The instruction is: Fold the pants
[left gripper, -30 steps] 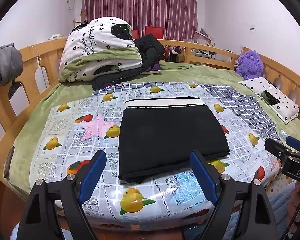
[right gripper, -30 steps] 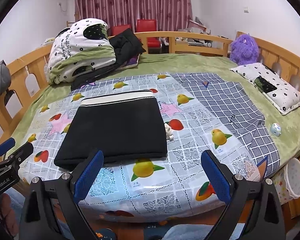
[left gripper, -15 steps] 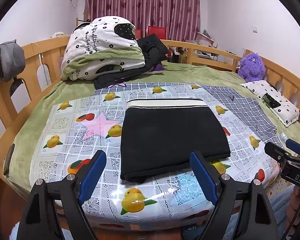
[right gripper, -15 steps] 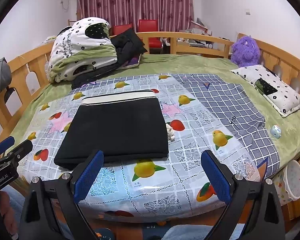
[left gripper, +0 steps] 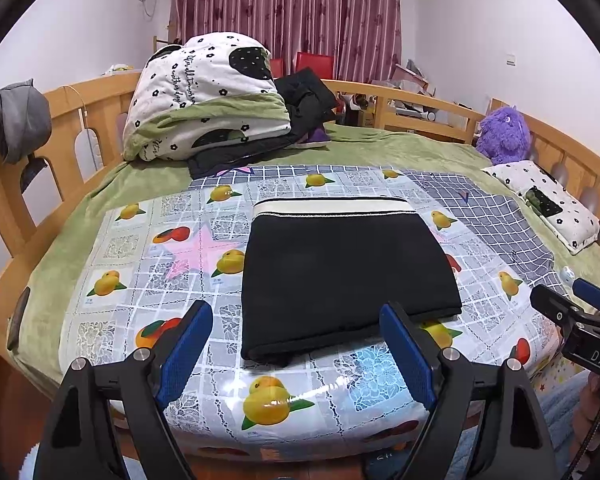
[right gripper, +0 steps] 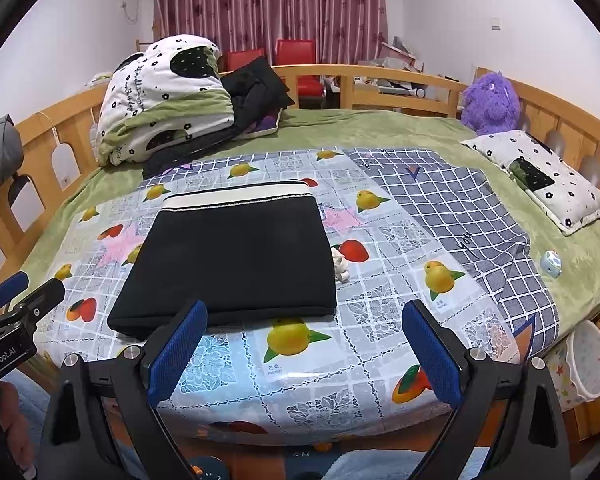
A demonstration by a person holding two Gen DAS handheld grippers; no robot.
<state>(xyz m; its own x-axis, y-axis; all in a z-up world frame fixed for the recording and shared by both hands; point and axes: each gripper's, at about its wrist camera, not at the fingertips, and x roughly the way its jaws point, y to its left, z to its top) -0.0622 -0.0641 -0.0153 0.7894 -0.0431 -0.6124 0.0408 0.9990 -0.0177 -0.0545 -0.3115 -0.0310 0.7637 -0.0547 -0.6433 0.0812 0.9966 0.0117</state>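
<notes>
Black pants (left gripper: pixel 340 272) lie folded into a flat rectangle on the fruit-print cloth (left gripper: pixel 148 256), white waistband at the far edge. They also show in the right wrist view (right gripper: pixel 236 256). My left gripper (left gripper: pixel 296 356) is open and empty, held back from the near edge of the bed in front of the pants. My right gripper (right gripper: pixel 304 354) is open and empty, also back from the bed edge, to the right of the pants. Each gripper shows at the edge of the other's view.
A rolled quilt (left gripper: pixel 204 92) and dark clothes (left gripper: pixel 304 96) lie at the far left. A grey checked sheet (right gripper: pixel 452 204), a spotted pillow (right gripper: pixel 540 176), a purple plush toy (right gripper: pixel 492 100) and a small toy (right gripper: pixel 550 264) lie right. Wooden rails (left gripper: pixel 40 184) ring the bed.
Both grippers have drawn back slightly and tilted; the view has shifted a little. The pants have not moved. Both grippers stay open.
</notes>
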